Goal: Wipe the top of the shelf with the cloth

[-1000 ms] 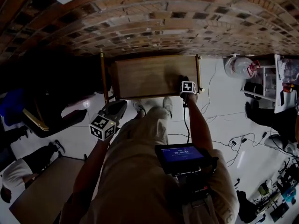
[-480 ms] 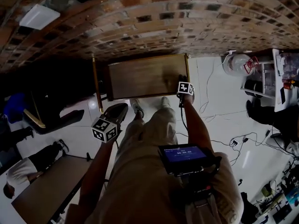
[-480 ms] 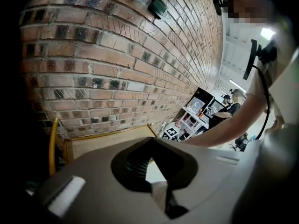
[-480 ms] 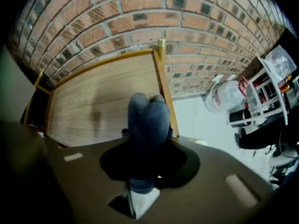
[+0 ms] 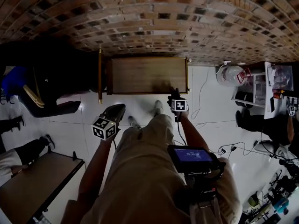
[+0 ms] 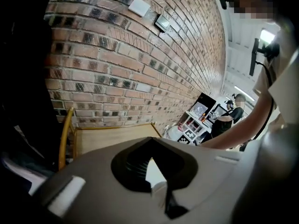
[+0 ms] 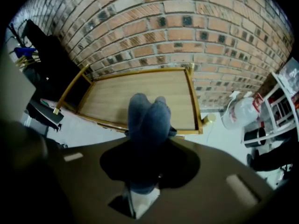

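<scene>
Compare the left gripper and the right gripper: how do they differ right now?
The right gripper is shut on a folded blue cloth; the left gripper is shut on nothing. The right gripper sits at the near edge of the wooden shelf top; the left gripper hangs back over the white floor. Both point toward the brick wall.

Head view steeply down from above, both gripper views lower, facing the shelf (image 5: 147, 73) and brick wall (image 5: 163, 22)
</scene>
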Motion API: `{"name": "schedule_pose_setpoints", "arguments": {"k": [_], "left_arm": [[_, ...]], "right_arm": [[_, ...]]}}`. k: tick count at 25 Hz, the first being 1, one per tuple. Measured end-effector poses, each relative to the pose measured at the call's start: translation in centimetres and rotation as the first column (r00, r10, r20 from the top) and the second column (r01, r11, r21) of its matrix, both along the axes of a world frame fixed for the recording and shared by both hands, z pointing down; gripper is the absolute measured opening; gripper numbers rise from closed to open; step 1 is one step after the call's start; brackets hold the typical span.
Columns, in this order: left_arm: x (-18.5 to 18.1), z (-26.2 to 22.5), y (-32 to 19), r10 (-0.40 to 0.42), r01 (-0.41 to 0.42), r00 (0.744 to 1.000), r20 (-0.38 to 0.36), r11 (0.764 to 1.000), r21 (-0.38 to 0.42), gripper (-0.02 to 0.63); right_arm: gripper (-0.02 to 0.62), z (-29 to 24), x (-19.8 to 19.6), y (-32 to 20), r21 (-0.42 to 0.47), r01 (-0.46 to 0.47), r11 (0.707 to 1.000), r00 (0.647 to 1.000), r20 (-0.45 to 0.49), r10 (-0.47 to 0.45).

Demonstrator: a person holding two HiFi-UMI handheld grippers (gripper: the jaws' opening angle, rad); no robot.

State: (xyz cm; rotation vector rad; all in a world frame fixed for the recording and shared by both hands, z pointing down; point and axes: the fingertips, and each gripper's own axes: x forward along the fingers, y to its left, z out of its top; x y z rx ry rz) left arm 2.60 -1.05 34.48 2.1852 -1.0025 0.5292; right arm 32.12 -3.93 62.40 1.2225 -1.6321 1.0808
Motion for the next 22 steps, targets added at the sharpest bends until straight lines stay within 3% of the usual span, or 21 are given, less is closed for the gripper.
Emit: {"name": "schedule_pose_setpoints", "arguments": {"k": [5,9,16,22], "left_arm": [[-4.1,1.9,5.0,-0.009,0.009,1.0,0.009,1.0,0.01,-0.018],[-7.7,5.8,6.4,-0.018,0.018,1.0,0.019,1.0,-0.005,-0.018],[-13.9,11.7,10.0,-0.081,0.082,0.997,0.011,0.993,-0.084,-0.018],[-14.5,14.1,10.9,-0.074,0.08,0.996,0.058,0.99,-0.119,-0.018]], "right_arm": [[0.107,-1.9,-2.7,4.1,0.026,0.018,0.999,1.0,0.007,-0.018],[0.106,-1.9,-6.8,4.4,0.06,0.057,0.997,0.998,0.027,-0.059],[0.106,-1.6,-16.8,7.0,0.042,0.241,0.97,0.97,0.019,-0.242],[0.107,0.3,-22.5,6.3,0.008,0.367,0.93,0.93,0.027,-0.367]]}}
